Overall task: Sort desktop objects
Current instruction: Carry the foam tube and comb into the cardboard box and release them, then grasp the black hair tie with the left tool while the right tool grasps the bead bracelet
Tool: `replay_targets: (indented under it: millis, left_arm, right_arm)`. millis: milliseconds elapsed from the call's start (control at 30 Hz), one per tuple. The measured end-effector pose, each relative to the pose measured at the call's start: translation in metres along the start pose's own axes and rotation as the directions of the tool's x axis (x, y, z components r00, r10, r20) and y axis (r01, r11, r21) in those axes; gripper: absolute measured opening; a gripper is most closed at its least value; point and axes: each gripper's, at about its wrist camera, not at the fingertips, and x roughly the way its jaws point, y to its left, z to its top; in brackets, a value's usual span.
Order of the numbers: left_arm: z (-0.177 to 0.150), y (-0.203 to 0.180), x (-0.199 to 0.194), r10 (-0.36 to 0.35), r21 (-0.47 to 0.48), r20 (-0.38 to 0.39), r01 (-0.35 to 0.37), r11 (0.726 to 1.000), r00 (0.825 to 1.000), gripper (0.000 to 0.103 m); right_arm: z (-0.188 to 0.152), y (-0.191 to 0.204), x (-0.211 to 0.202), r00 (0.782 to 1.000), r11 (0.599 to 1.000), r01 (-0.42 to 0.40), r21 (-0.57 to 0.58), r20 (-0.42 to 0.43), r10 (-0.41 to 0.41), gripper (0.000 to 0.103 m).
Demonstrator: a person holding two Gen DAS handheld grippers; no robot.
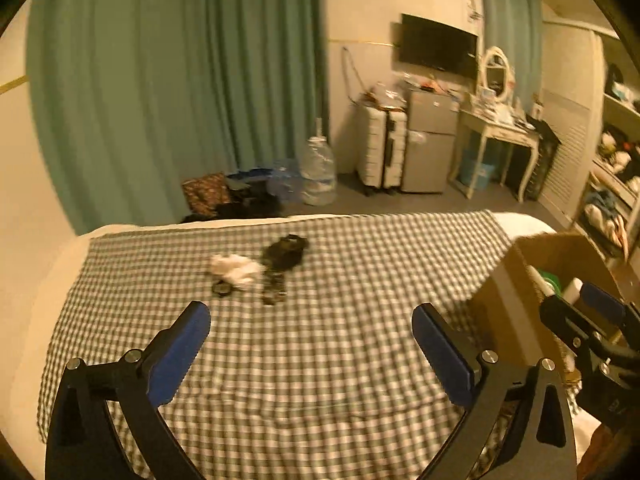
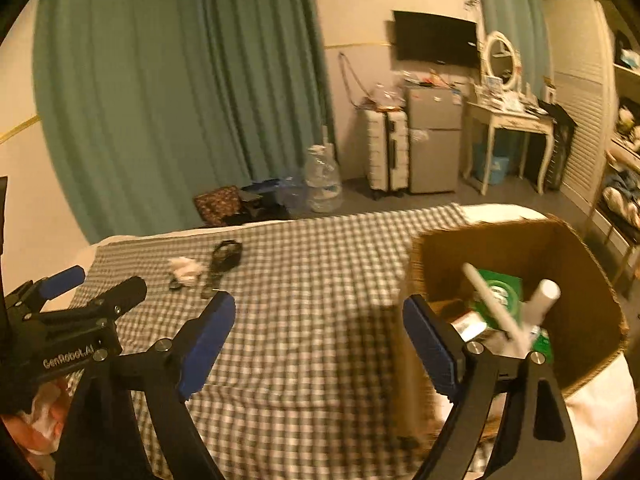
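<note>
while both claws hang spread wide and empty above the checked cloth (image 1: 320,360), the sorting looks partly done. the left claw (image 1: 311,322) holds nothing between its blue pads, and the same goes for the right claw (image 2: 319,314), whose right-hand pad sits just in front of the cardboard box (image 2: 592,280).

that box stands to the right of both claws, at the edge of the cloth, and already carries a green packet (image 2: 500,292), a white tube (image 2: 542,300) and a thin white stick (image 2: 486,296) leaning upright among other bits too blurred to name. it seems to be the collecting place, kept close to the right claw so a drop there needs only a short swing.

ahead of the left claw, well apart from it and a little to its left, lies the remaining cluster: a crumpled white tissue (image 1: 236,268), a dark bundle (image 1: 284,254) just beside it that may be a strap or cord, and a small dark ring (image 1: 221,289) on the near side. from the right claw they lie ahead and to the left.

the wide, empty pads suit a fresh reach toward that cluster; the soft tissue would likely crush easily.
</note>
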Motion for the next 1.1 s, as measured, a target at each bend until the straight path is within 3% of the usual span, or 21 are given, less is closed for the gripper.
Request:
replay_targets:
  millis: [167,533,967,1100]
  left_arm:
    - [-0.016,0.052,0.014,0.060,-0.050,-0.005,-0.060,0.997,0.998,0.103]
    - [-0.056,0.135,0.102,0.122,-0.198,-0.138,-0.148,0.969,0.983,0.103]
    - [-0.058,0.167,0.256,0.108,-0.147,-0.210,-0.140,0.979,0.972,0.103]
    - [-0.054,0.172,0.285,0.091,-0.164,-0.196,-0.124,0.979,0.976,0.103]
  right_arm:
    - [-0.008,0.036,0.011,0.998,0.997,-0.064,-0.037,-0.005,0.064,0.086]
    - [-0.035,0.077,0.091,0.986,0.990,-0.111,-0.085,-0.134,0.099,0.086]
    - [-0.034,0.115,0.214,0.970,0.986,-0.151,-0.063,-0.200,0.136,0.086]
    - [-0.037,0.125,0.256,0.962,0.983,-0.167,-0.080,-0.229,0.145,0.086]
